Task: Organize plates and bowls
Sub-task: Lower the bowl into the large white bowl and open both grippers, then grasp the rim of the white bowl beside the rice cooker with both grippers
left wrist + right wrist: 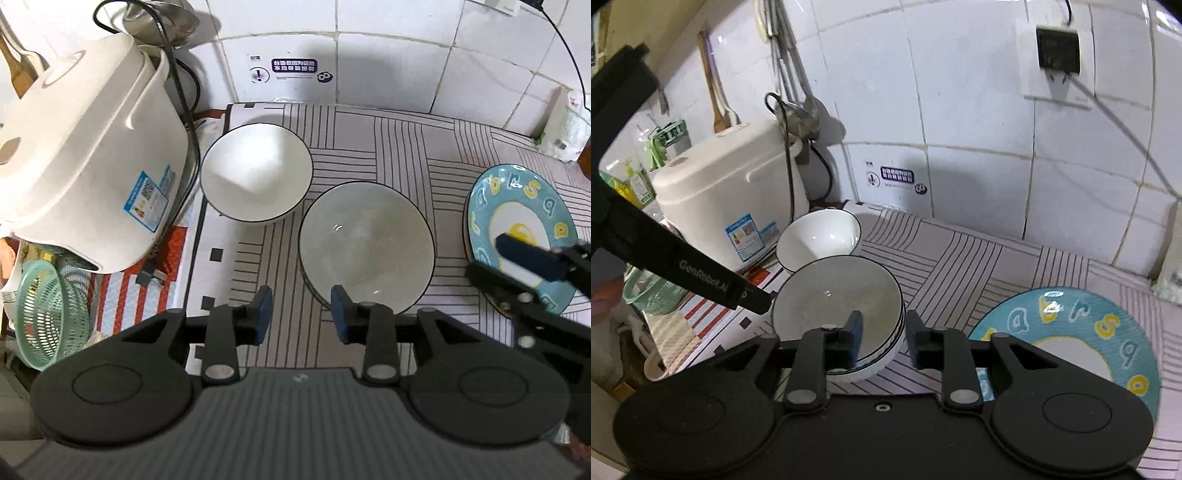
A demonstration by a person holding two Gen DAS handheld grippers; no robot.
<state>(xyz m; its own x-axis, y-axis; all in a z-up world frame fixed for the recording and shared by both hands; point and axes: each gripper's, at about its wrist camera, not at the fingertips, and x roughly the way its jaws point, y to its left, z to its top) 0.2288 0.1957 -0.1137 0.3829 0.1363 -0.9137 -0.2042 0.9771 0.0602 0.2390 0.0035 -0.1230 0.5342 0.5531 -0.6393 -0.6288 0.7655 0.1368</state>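
A stack of white bowls with dark rims [365, 243] [836, 299] sits mid-mat. A single white bowl [256, 171] [818, 238] stands behind it, near the rice cooker. A blue plate with letters [517, 225] [1071, 332] lies on the right. My left gripper [301, 314] is open and empty, just in front of the stack's near-left rim. My right gripper [882, 338] is open, its jaws either side of the stack's right rim; in the left wrist view its fingers [517, 254] hover over the plate.
A cream rice cooker [85, 158] [727, 206] with a black cord stands at the left. A green basket [48, 310] sits below it. A striped mat [369, 147] covers the counter up to the tiled wall. A packet [565, 125] stands at the far right.
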